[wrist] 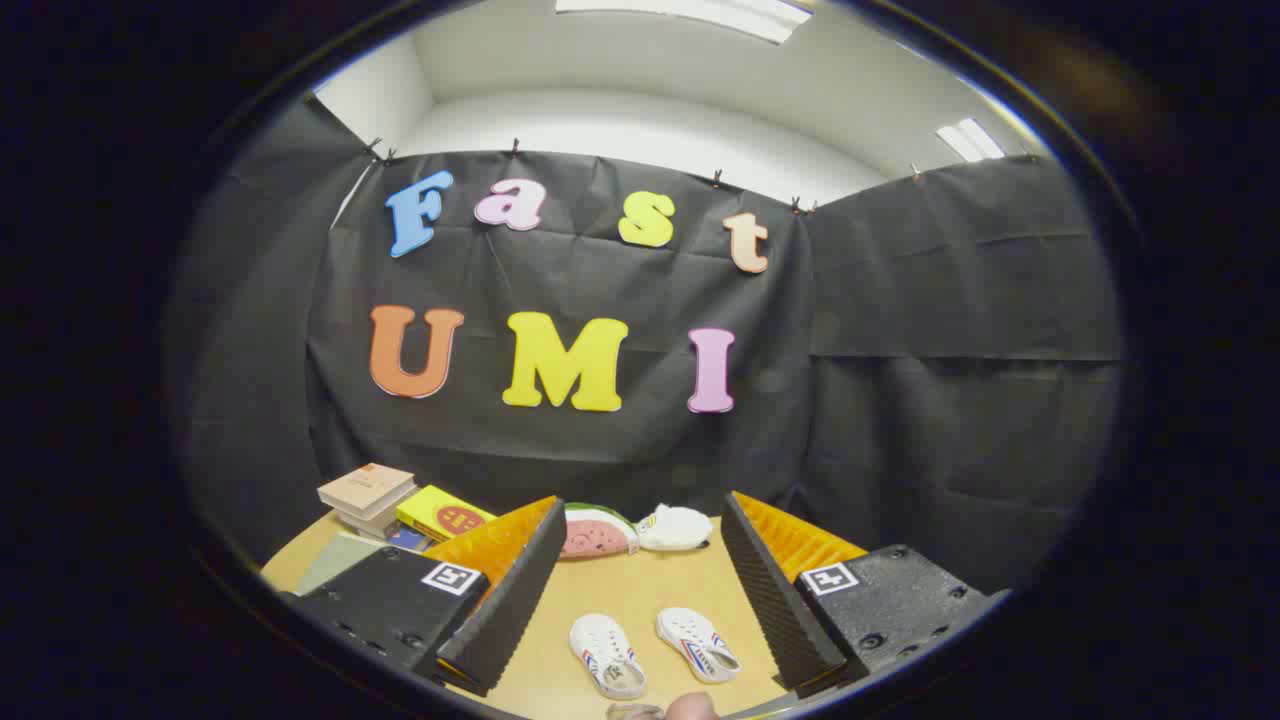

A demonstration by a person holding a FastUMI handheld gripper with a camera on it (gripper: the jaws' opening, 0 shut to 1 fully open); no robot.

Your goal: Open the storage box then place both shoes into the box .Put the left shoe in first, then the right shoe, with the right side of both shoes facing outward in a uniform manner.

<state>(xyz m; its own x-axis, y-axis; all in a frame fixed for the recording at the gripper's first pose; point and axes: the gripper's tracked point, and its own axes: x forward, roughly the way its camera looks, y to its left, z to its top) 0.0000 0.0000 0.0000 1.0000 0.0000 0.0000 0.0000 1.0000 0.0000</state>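
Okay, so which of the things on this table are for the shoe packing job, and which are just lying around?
For the job:
- two white shoes, side by side on the table, between the open fingers, not gripped

Just lying about:
- stack of books
- yellow book
- watermelon-slice plush
- white plush

Your gripper (640,600), fingers spread wide, has ribbed, matt foam-like pads (770,590). Between them, two canvas-looking shoes (655,650) lie on the smooth wood-toned tabletop (640,590). At its far edge sit soft plush toys (630,530), by paper-covered books (400,500).
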